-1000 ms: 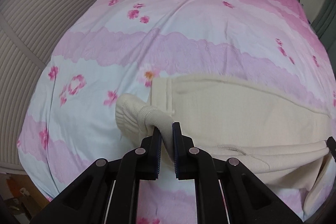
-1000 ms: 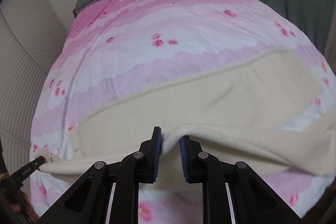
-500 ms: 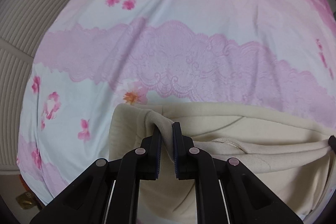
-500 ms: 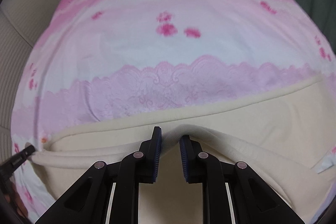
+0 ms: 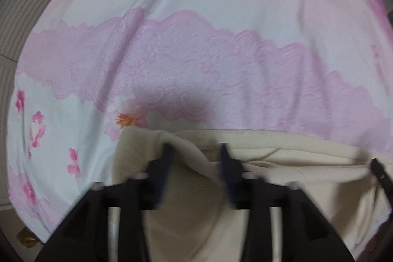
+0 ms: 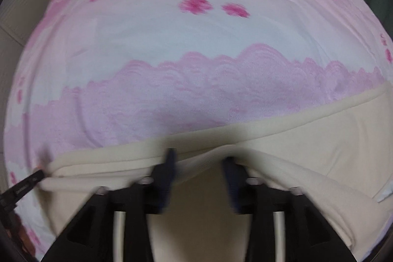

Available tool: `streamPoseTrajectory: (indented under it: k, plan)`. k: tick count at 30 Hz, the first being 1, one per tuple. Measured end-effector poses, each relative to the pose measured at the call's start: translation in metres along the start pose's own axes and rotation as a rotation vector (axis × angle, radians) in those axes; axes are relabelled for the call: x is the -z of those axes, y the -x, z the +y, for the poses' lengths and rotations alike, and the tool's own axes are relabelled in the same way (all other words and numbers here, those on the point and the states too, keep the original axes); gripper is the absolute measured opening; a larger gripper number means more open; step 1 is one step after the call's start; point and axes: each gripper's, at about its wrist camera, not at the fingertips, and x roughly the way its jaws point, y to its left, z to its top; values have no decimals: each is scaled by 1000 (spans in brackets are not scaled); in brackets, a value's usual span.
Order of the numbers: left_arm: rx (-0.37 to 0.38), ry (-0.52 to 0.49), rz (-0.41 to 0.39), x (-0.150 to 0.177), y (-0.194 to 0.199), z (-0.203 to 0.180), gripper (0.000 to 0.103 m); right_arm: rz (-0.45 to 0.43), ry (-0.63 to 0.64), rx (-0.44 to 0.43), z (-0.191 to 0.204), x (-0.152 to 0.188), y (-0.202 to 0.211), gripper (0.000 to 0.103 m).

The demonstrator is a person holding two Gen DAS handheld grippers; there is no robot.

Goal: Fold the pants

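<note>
Down low, close to the bed, the left gripper (image 5: pixel 196 154) points down at the cream pants (image 5: pixel 282 178). Its two black fingers (image 5: pixel 167 163) are moving apart. A fold of the soft cloth bulges up between them, but the blue pads are not pressing on it. The picture is blurry there.

The right gripper (image 6: pixel 199 163) is near the pants (image 6: pixel 319 139) too, a bit tilted. Its jaws are also opening. The edge of the cloth runs across the gap between them, and the pads stand off it on both sides.

From the right gripper's view, the tip of the other gripper shows far left, just by the corner of the pants. From the left one's view, a black tip shows far right, by the cloth edge.

The pants lie flat on the near part of the bed, one layer laid on top of another.

Past the pants is the bed cover (image 5: pixel 221 41). It has a wide purple lace band, then white, then pink. Small pink flowers (image 6: pixel 196 3) sit farther up.
</note>
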Motion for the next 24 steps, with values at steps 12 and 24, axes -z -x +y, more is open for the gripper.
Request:
streamPoseTrajectory:
  k: [12,24]
  plan:
    - [-62,-358,-389,81,142,-22,71,-222,214,-106,38,61,124,71]
    - [218,-609,-508,221,253,-77,77,-359,54,-6,-39,184,266,82]
